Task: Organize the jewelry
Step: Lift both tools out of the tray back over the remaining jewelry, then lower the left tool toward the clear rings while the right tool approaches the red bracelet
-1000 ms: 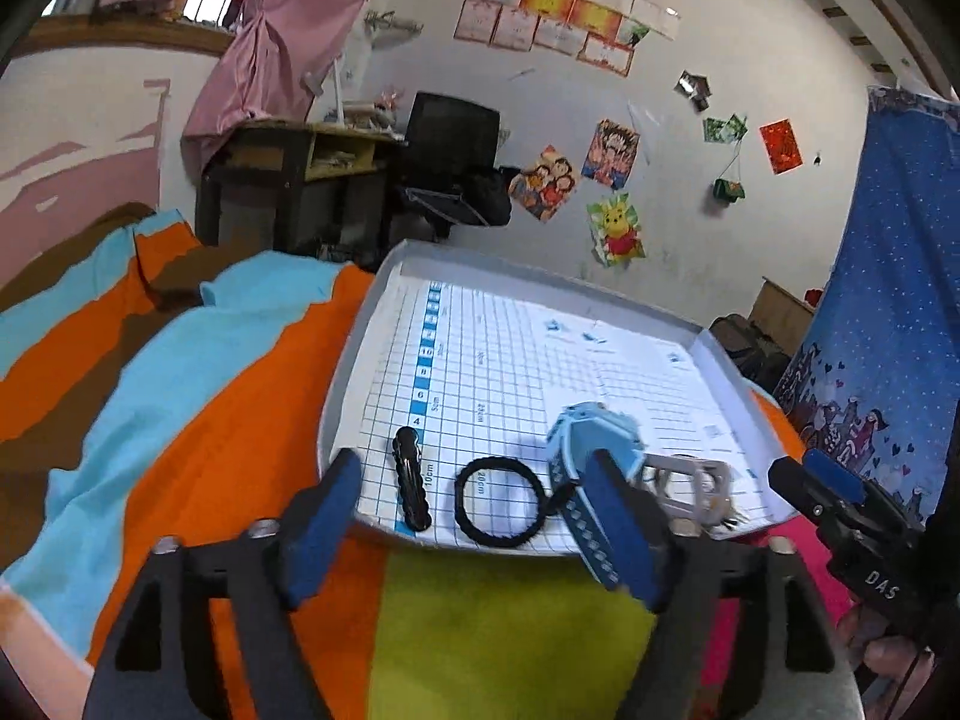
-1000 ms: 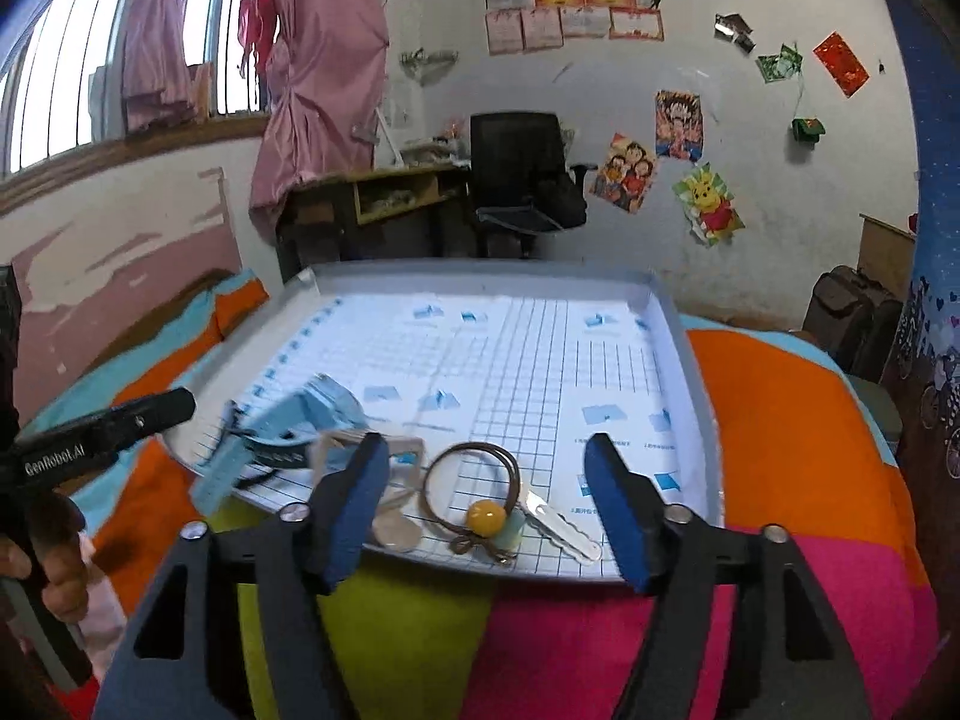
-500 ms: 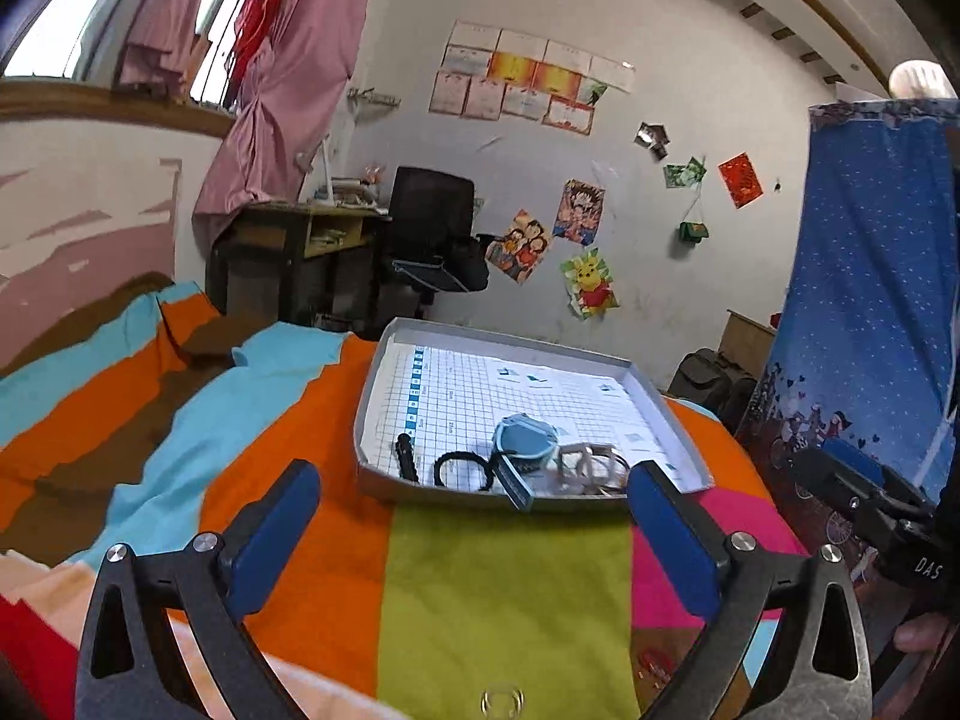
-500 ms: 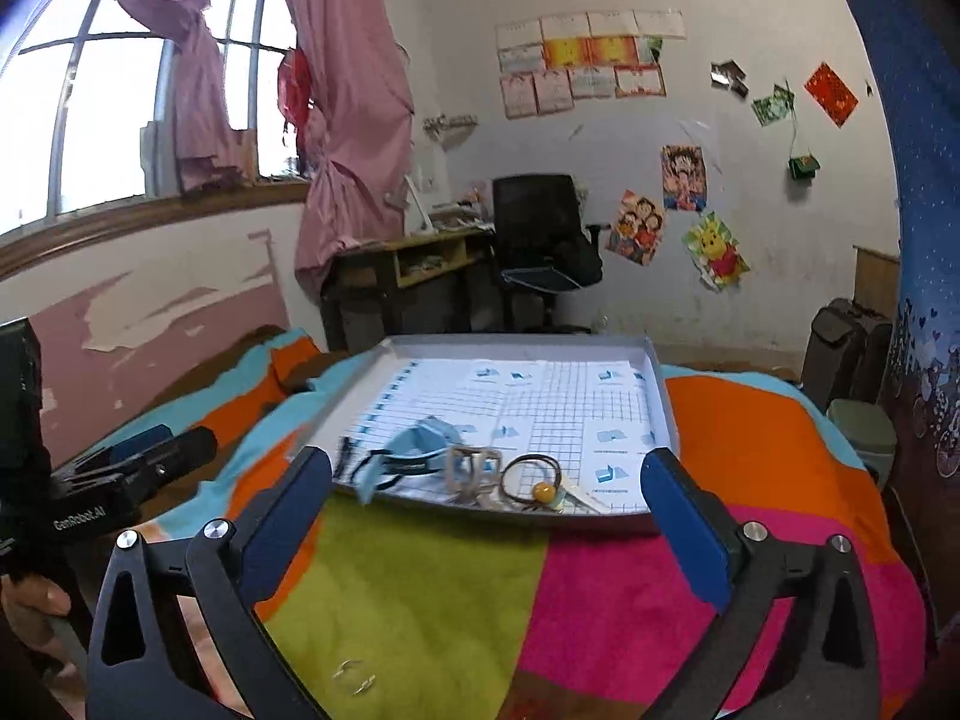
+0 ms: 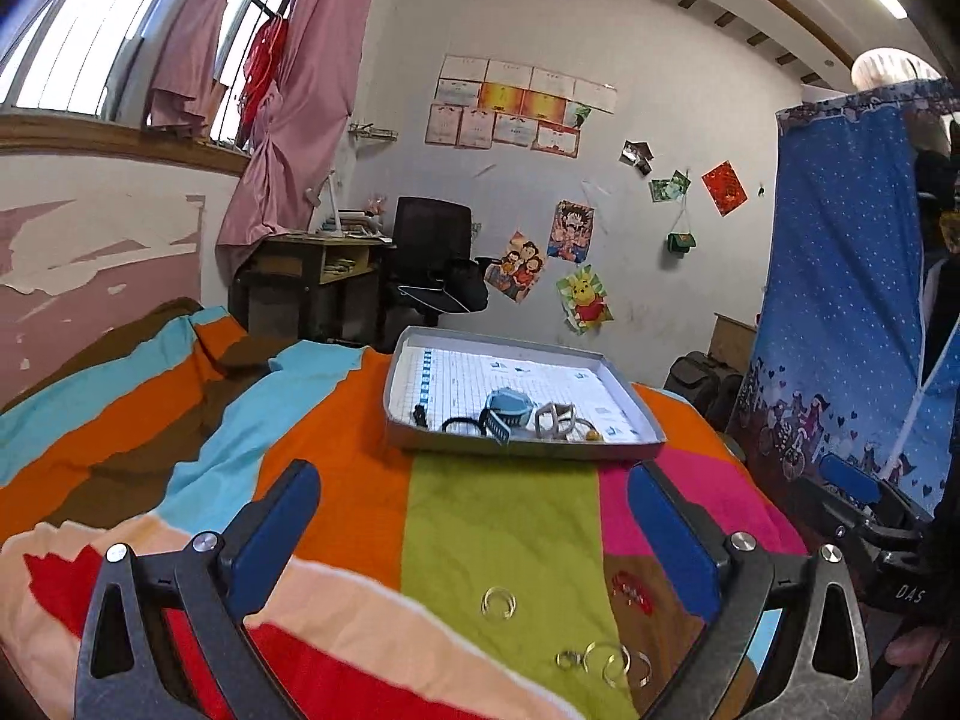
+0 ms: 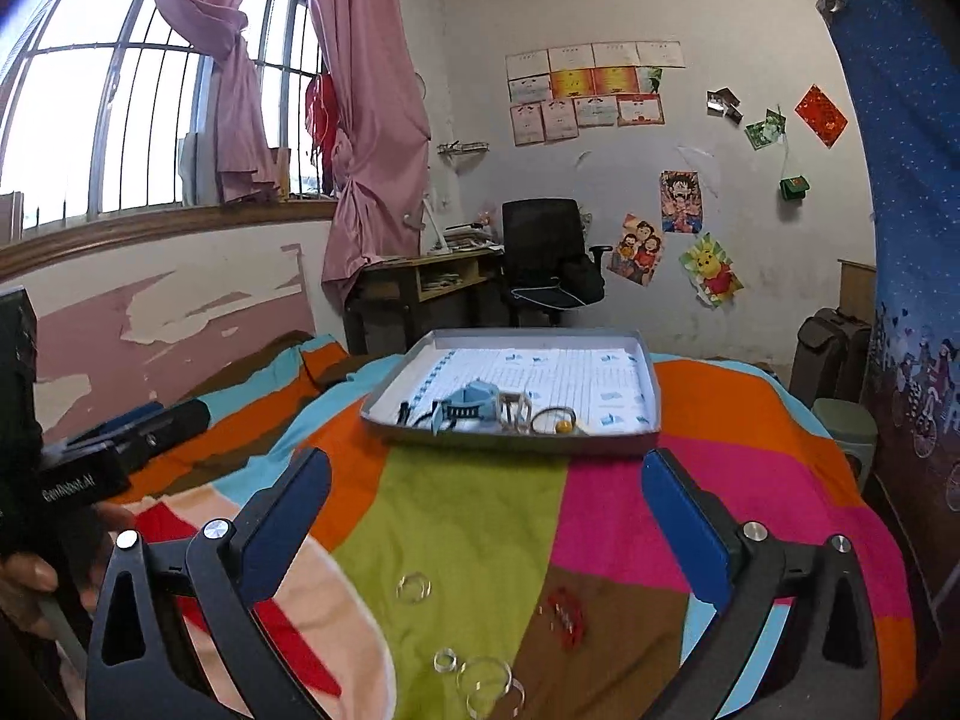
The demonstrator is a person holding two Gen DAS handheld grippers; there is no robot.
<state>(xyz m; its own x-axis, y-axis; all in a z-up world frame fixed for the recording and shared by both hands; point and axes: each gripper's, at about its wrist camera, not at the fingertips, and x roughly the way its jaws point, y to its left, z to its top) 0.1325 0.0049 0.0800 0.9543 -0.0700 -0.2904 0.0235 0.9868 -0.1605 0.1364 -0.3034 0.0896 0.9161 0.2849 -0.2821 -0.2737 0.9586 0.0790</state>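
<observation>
The left gripper (image 5: 474, 528) is hanging wide open and empty above the near part of the bed (image 5: 336, 480), its blue pads (image 5: 273, 531) well apart. Between and just below its fingers a clear ring (image 5: 498, 603) is lying on the green stripe, and a cluster of rings (image 5: 606, 663) is lying nearer the near edge. A small red piece (image 5: 630, 588) is lying on the brown patch near the right pad.

The right gripper (image 6: 486, 516) is likewise gaping and holding nothing. Between its fingers the ring (image 6: 414, 588) is resting on the green stripe, the cluster (image 6: 480, 678) is sitting at the near edge, and the red piece (image 6: 567, 612) is lying to their right.

Well beyond both grippers, the tray (image 5: 522, 450) is sitting toward the far end of the bed. Along its near wall a black clip (image 5: 420, 417), a black band (image 5: 459, 425), a blue piece (image 5: 509, 411), a clear box (image 5: 555, 420) and a band with a yellow bead (image 6: 558, 420) are lying in a row.

Both grippers are pointing level toward the tray, side by side. In the right view, the left gripper's body (image 6: 114, 450) and the hand (image 6: 36, 576) holding it are showing at the left edge.

The rings are glassy and blurred, so their count is hard to tell. The tray's near wall is hiding the lower parts of the things behind it. The red piece is too small to identify.
</observation>
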